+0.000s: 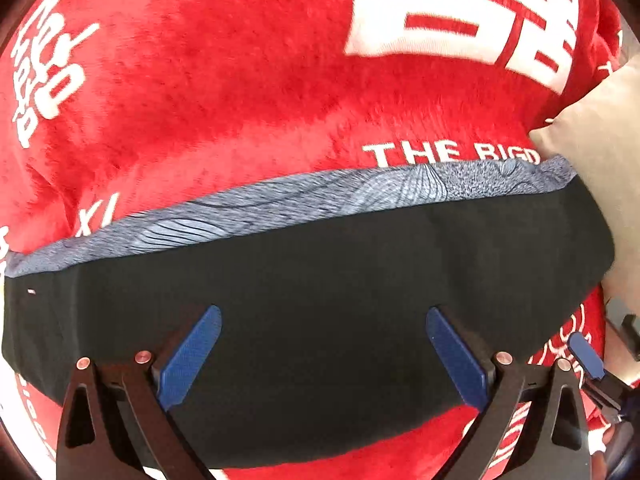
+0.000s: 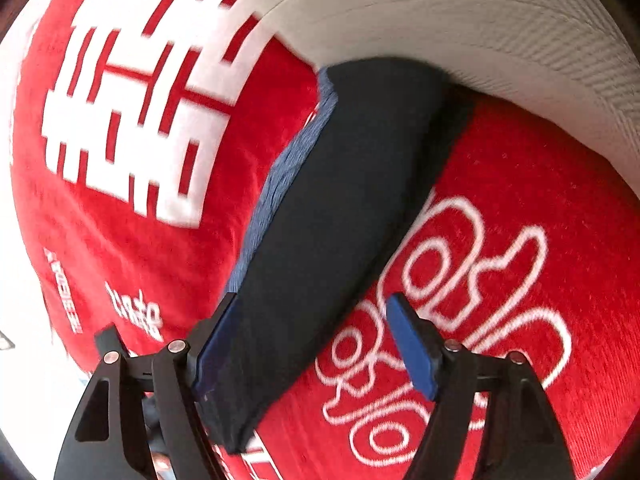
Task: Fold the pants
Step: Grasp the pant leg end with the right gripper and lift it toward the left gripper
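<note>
Folded dark pants (image 1: 320,280) and a beige pillow (image 1: 600,168) lie on a red blanket (image 1: 220,100).

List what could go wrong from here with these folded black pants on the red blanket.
1. The top layer sits offset, leaving a blue-grey patterned strip exposed; pressing now may set an uneven fold in the pants.
2. The right gripper is open astride the pants' end, so it could snag and drag them.
3. The beige cushion overlaps the far end, which may catch.
</note>
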